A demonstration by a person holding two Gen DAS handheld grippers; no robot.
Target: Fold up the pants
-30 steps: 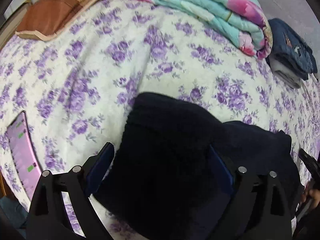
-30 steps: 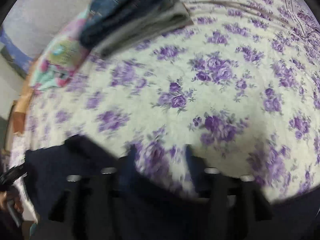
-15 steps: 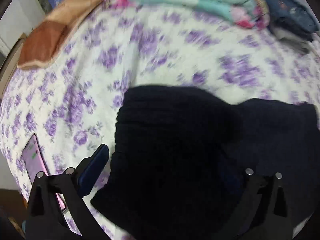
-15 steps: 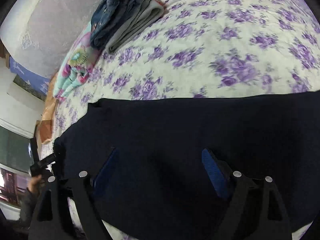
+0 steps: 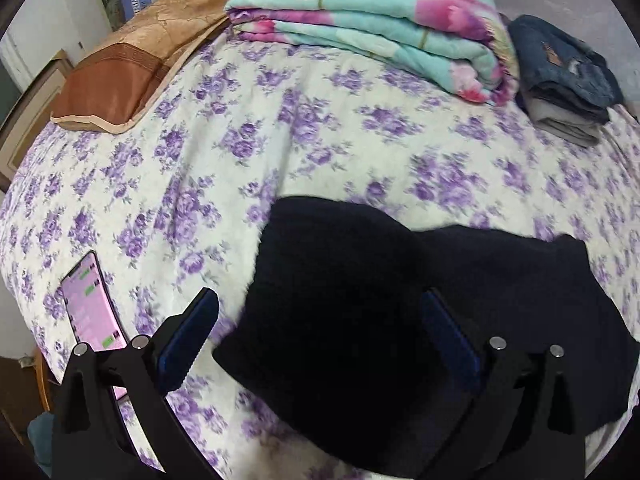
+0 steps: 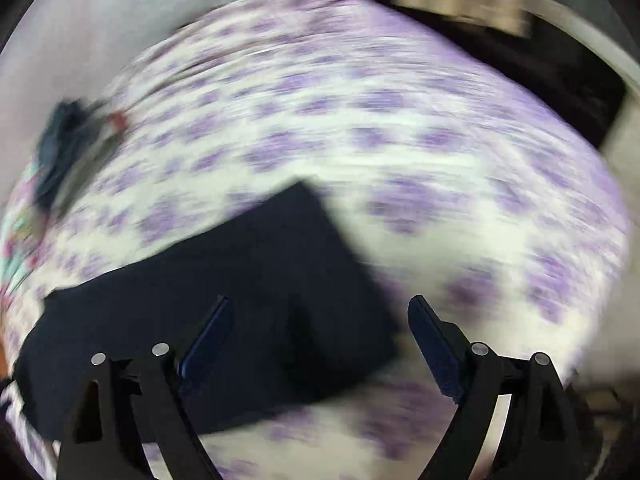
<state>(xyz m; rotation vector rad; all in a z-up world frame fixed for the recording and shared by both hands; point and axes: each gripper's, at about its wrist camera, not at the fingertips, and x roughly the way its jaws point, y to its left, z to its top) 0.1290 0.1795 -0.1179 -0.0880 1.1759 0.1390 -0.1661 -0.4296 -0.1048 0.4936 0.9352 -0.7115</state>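
The dark navy pants [image 5: 400, 312] lie folded in a flat bundle on the purple-flowered bedsheet [image 5: 280, 152]. In the left wrist view my left gripper [image 5: 320, 308] is open and hovers over the bundle's left part, its left finger over bare sheet. In the right wrist view, which is motion-blurred, the pants [image 6: 240, 280] lie flat with a squared corner pointing up and right. My right gripper [image 6: 320, 312] is open and empty above that end of the bundle.
A phone with a lit pink screen [image 5: 90, 304] lies at the bed's left edge. A folded teal floral quilt [image 5: 372, 28], a brown pillow [image 5: 132, 64] and a stack of folded jeans [image 5: 564, 76] sit at the far side.
My right gripper has swung fast to the right and pulled back, so the pants now fill less of its view. My left gripper has drawn back a little; the pants stay put.
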